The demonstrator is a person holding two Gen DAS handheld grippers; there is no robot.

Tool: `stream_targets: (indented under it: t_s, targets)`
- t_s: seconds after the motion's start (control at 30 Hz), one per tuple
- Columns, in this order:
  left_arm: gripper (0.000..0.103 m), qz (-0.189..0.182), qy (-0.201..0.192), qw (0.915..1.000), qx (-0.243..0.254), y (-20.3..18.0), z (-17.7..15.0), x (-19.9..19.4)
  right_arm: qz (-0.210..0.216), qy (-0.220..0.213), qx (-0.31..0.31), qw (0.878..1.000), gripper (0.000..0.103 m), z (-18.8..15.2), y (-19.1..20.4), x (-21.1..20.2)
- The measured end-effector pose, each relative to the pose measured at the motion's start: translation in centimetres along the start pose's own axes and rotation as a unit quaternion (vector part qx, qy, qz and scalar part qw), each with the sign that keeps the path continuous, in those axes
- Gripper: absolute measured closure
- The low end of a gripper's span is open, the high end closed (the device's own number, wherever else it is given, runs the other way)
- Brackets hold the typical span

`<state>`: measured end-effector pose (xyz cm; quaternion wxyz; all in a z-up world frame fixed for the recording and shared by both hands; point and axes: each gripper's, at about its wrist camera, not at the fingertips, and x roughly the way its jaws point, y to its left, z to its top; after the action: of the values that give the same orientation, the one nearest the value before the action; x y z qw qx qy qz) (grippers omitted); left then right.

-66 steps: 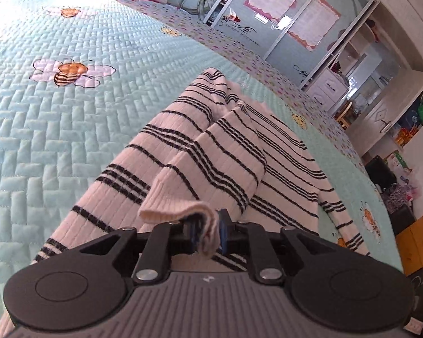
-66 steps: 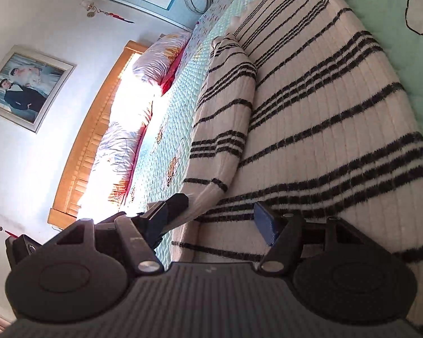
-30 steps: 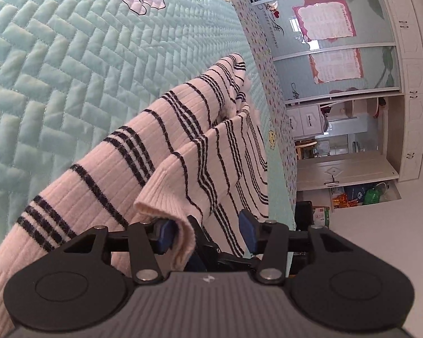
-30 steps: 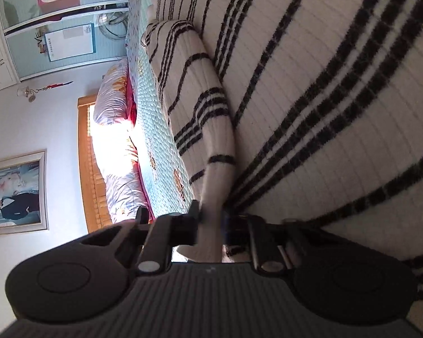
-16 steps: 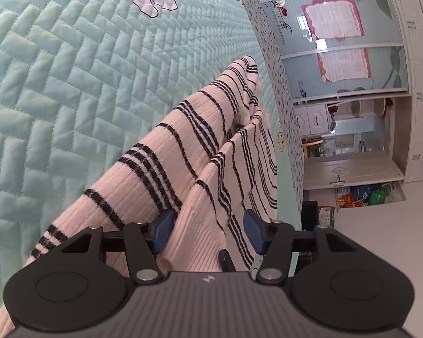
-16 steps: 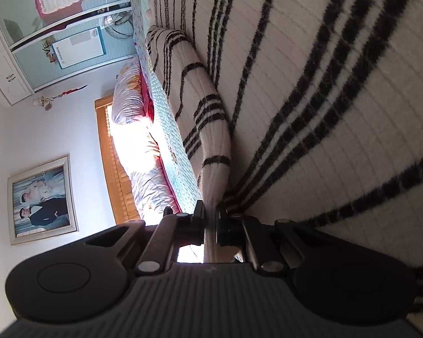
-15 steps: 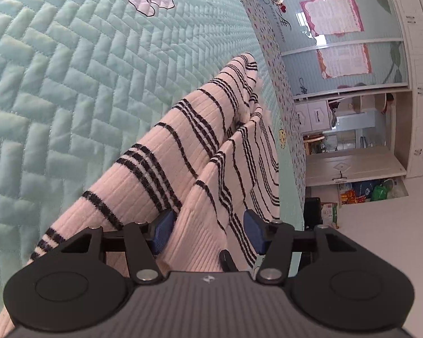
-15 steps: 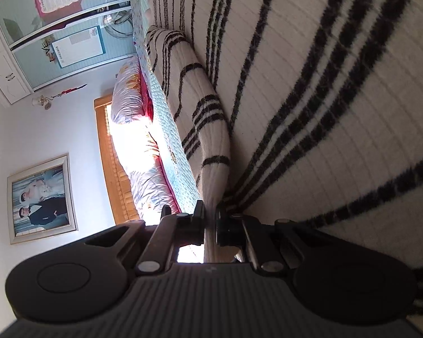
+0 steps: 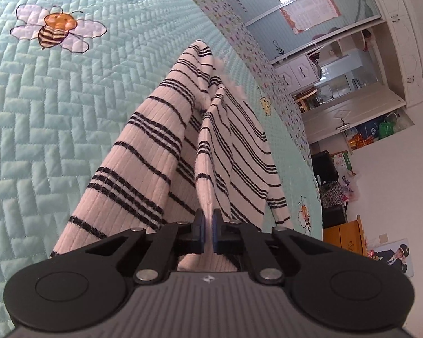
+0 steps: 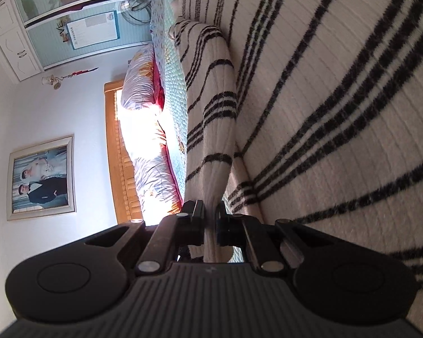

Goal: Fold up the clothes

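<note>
ribbed knit sweater (image 9: 160,152), quilted cloth bedspread (image 9: 42,118)

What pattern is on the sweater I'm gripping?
Cream ribbed knit with thin black stripes in groups on the sweater; clearest in the left wrist view.

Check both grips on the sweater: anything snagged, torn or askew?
Nothing stands out. The left gripper and the right gripper are each shut on a folded edge of the striped sweater, which looks intact on the quilted bedspread.

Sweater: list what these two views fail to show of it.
- Left wrist view: the sweater hem nearest the camera, hidden behind the left tool.
- Right wrist view: the sweater body runs off the right edge; the pinched edge disappears behind the right tool.
- Neckline: seen in neither view.
</note>
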<state>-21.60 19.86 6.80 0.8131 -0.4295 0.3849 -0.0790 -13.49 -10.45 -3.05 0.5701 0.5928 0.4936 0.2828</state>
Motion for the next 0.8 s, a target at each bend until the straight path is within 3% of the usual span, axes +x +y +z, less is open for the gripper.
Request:
stream_targets:
  t_s: [0.27,0.5,0.67,0.8]
  targets:
    - [0.100,0.043,0.025,0.9986,-0.015,3.2,-1.9,0.8,-0.045,0.014,0.000,0.999,0.096,-1.0,-2.2,0.3]
    - [0.099,0.044,0.016,0.9989,-0.002,2.8,-1.1,0.8,-0.043,0.014,-0.011,0.999,0.096,-1.2,-2.2,0.7]
    - [0.099,0.065,0.021,0.9976,-0.006,3.5,-0.9,1.2,-0.055,0.023,-0.021,0.998,0.096,-1.6,-2.5,1.3]
    - [0.095,0.073,0.022,0.9970,-0.017,4.6,-0.6,1.3,-0.077,0.038,-0.069,0.994,0.093,-1.9,-2.5,1.5]
